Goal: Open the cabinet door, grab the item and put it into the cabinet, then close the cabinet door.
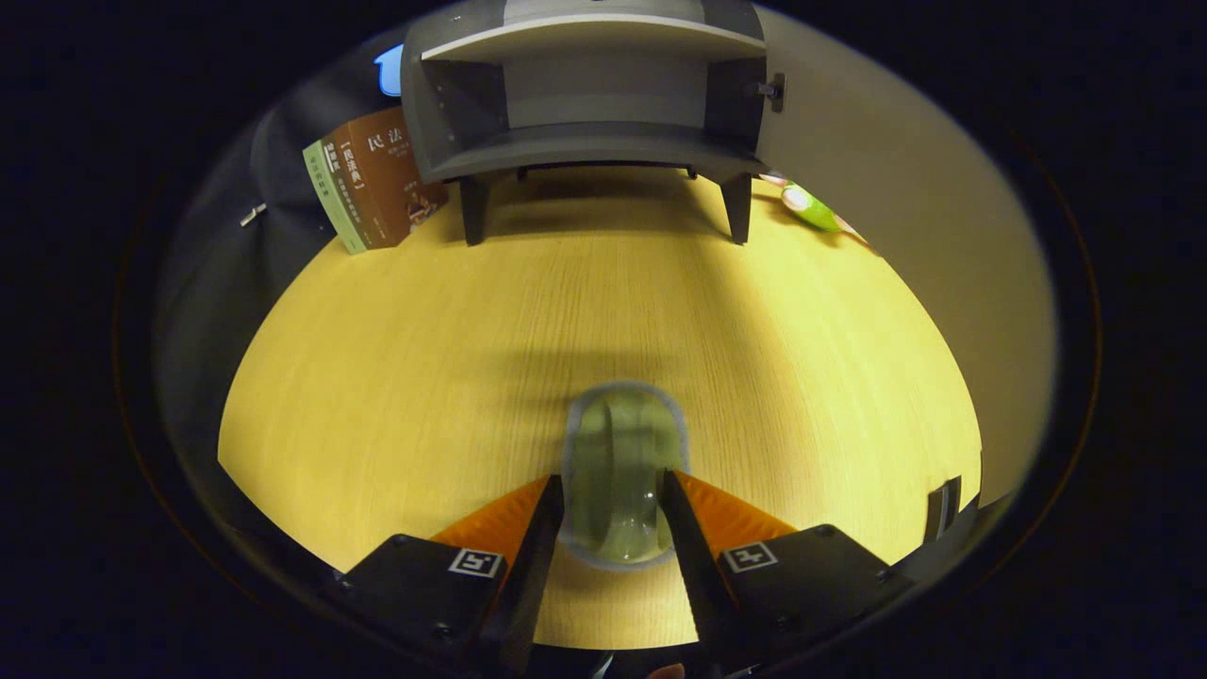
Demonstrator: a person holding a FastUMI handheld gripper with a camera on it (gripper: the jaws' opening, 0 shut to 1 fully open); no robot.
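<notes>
The gripper (615, 490) pinched a clear, greenish glass cup (622, 471) between both fingers, over the pale yellow wooden tabletop (424, 377). Well beyond it stood the small grey cabinet (589, 104) on short dark legs, its door (886, 189) swung open to the right, its shelves bare. A row of upright books (372, 189) stood just left of the cabinet. A small green object (809, 209) lay to its right, against the door.

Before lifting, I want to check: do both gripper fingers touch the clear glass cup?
Touching. The gripper view shows both fingers pressed against the sides of the clear glass cup, without a visible gap.
</notes>
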